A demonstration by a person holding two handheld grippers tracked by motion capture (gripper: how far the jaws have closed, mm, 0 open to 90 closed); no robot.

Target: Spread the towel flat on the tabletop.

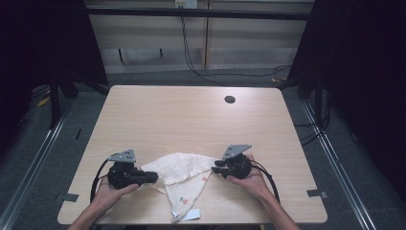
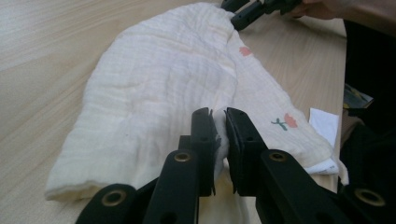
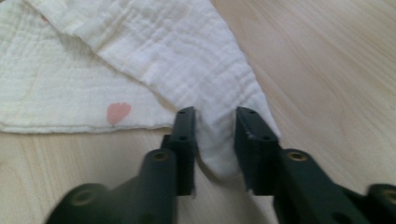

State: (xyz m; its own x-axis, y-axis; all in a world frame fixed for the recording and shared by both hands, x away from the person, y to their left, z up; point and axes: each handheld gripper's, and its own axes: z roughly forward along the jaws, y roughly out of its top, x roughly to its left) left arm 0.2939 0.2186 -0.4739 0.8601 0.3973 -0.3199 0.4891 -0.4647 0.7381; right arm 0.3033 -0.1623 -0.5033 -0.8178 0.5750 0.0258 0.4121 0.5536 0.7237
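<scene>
A cream muslin cloth (image 1: 179, 175) with small pink prints lies rumpled near the table's front edge, between the two hand-held grippers. My left gripper (image 1: 154, 178) sits at its left edge. In the left gripper view its jaws (image 2: 220, 126) stand almost together, pinching a fold of the cloth (image 2: 159, 84). My right gripper (image 1: 214, 167) is at the cloth's right corner. In the right gripper view that corner of the cloth (image 3: 177, 56) is bunched between its jaws (image 3: 215, 126), touching both. The right gripper (image 2: 247, 11) also shows far off at the cloth's other end in the left gripper view.
The wooden table (image 1: 191, 115) has a dark round cable hole (image 1: 230, 99) at the back right. A white tag (image 1: 191, 215) of the cloth lies by the front edge. Black cables trail from both grippers toward the person's hands.
</scene>
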